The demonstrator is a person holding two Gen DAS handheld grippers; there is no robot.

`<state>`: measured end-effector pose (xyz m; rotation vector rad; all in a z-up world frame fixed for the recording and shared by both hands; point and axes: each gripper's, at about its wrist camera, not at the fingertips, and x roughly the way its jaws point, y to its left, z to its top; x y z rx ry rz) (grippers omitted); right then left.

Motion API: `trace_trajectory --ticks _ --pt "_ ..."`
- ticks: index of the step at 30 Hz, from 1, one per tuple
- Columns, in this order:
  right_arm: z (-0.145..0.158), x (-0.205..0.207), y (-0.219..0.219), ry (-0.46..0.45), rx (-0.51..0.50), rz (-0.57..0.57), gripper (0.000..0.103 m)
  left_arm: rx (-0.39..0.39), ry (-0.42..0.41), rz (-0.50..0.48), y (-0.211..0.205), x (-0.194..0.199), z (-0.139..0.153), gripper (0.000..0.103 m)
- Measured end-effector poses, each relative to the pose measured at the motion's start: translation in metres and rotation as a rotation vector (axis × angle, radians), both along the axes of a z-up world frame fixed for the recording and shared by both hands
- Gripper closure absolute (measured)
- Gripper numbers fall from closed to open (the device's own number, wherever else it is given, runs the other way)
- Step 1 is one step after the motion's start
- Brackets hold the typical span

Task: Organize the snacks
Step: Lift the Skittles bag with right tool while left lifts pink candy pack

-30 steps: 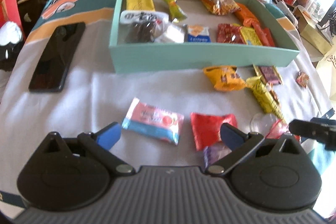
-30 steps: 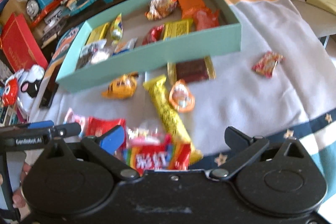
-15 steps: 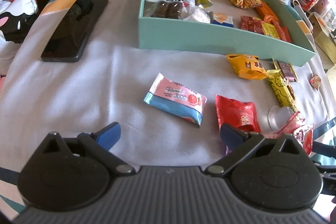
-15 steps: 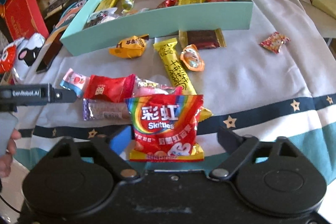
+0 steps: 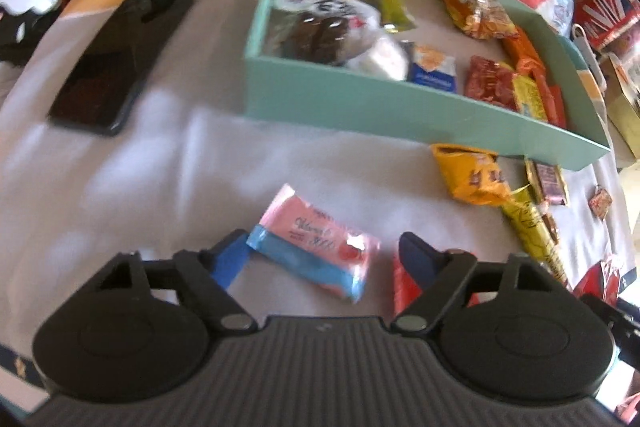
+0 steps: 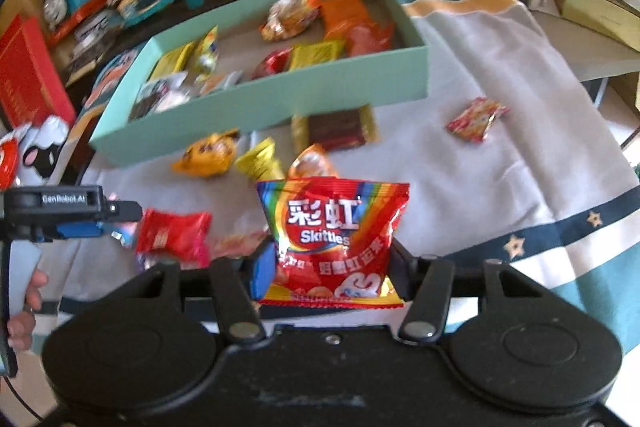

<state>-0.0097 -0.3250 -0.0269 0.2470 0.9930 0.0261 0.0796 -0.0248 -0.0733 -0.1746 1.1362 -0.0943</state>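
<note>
My right gripper (image 6: 330, 269) is shut on a red Skittles bag (image 6: 334, 235) and holds it upright above the cloth. My left gripper (image 5: 322, 259) is open, its fingers on either side of a pink and blue packet (image 5: 314, 253) that lies on the cloth. A mint green box (image 5: 400, 107) holding several snacks stands beyond; it also shows in the right wrist view (image 6: 260, 107). A red packet (image 6: 174, 237) lies left of the Skittles bag, by the left gripper (image 6: 120, 213).
A black phone (image 5: 120, 59) lies left of the box. Loose snacks lie before the box: an orange packet (image 5: 472, 175), a yellow bar (image 5: 528, 223), a brown bar (image 6: 336, 131), a small red candy (image 6: 476, 119). Toys and boxes crowd the far edge.
My right gripper has closed on the Skittles bag and lifted it. My left gripper has moved forward until the pink and blue packet lies between its fingers.
</note>
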Motion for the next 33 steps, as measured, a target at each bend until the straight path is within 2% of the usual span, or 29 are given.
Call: trace_trajectory --ticks 3,7,9,11,14,17,19,21,22,25,29,31,32,33 --pt "-0.003 0.008 -0.005 -0.005 0.005 -0.017 0.047 0.039 -0.031 -0.062 -0.022 0.006 0.0 0.026" --pt "-0.008 0.016 -0.007 -0.002 0.004 -0.029 0.047 0.041 -0.064 -0.164 -0.044 0.008 0.002 0.026" --pt "-0.011 0.019 -0.008 0.0 0.012 -0.034 0.047 0.073 -0.081 -0.184 -0.05 0.006 0.006 0.025" --pt "-0.012 0.022 -0.009 -0.004 0.021 -0.031 0.047 0.088 -0.075 -0.169 -0.049 0.006 0.007 0.025" --pt "-0.013 0.025 -0.007 -0.013 0.027 -0.022 0.047 0.14 -0.008 -0.099 -0.038 0.006 0.007 0.024" --pt "-0.013 0.028 -0.006 -0.018 0.044 -0.021 0.047 0.095 0.032 -0.055 -0.033 0.005 0.003 0.027" --pt "-0.014 0.029 -0.005 -0.022 0.05 -0.021 0.047 0.115 0.022 -0.062 -0.037 0.006 0.002 0.036" --pt "-0.014 0.03 -0.005 -0.025 0.052 -0.019 0.047 0.176 -0.015 -0.091 -0.045 0.008 0.001 0.063" --pt "-0.014 0.03 -0.005 -0.026 0.053 -0.019 0.047 0.195 -0.035 -0.117 -0.048 0.01 0.001 0.067" --pt "-0.014 0.031 -0.005 -0.029 0.058 -0.02 0.047 0.187 -0.074 -0.186 -0.05 0.018 0.002 0.067" --pt "-0.015 0.032 -0.005 -0.033 0.068 -0.028 0.047 0.156 -0.102 -0.187 -0.041 0.025 0.007 0.065" --pt "-0.016 0.033 -0.005 -0.034 0.074 -0.03 0.047 0.143 -0.104 -0.171 -0.036 0.021 0.012 0.056" --pt "-0.016 0.033 -0.004 -0.033 0.077 -0.029 0.047 0.148 -0.103 -0.165 -0.036 0.018 0.013 0.043" --pt "-0.017 0.034 -0.004 -0.034 0.079 -0.028 0.047 0.157 -0.104 -0.159 -0.035 0.015 0.014 0.041"
